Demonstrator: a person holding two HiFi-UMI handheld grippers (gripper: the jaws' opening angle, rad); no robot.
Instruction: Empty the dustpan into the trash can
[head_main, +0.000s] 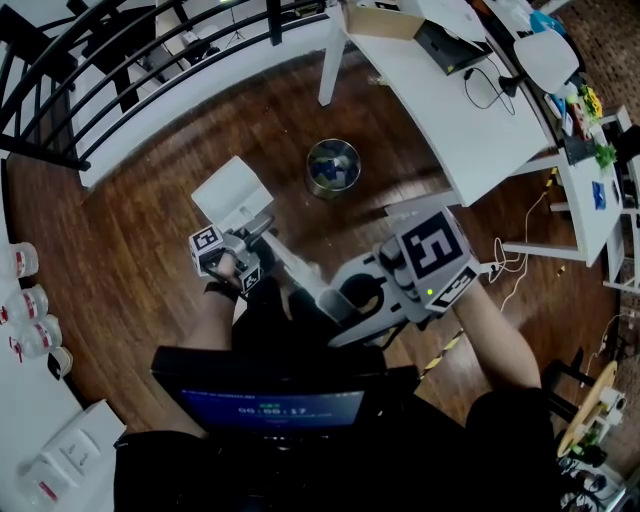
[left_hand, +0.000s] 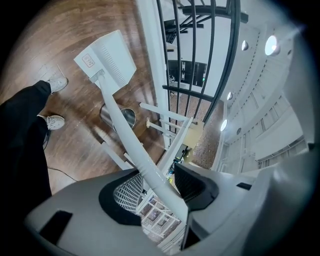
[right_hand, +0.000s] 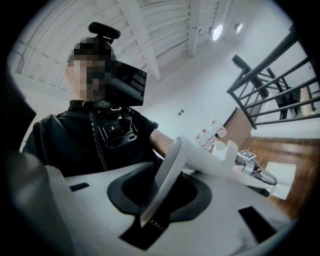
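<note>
- Right gripper (right_hand: 159, 192) is clamping the dustpan (head_main: 232, 195) by its handle end.
- Left gripper (left_hand: 160, 187) is standing wide around the shaft, not squeezing.
- That dustpan is hovering left of the trash can (head_main: 333, 167), upper centre.

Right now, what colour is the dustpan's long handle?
The dustpan handle is plain white; it shows best in the left gripper view.

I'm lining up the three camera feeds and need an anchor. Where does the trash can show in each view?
Head view: the trash can stands just above centre, right of the dustpan.
Left gripper view: left of centre, partly behind the dustpan handle.
Right gripper view: not in it.
Shared landmark: the white dustpan, seen in all three; in the right gripper view its handle rises at the centre.
</note>
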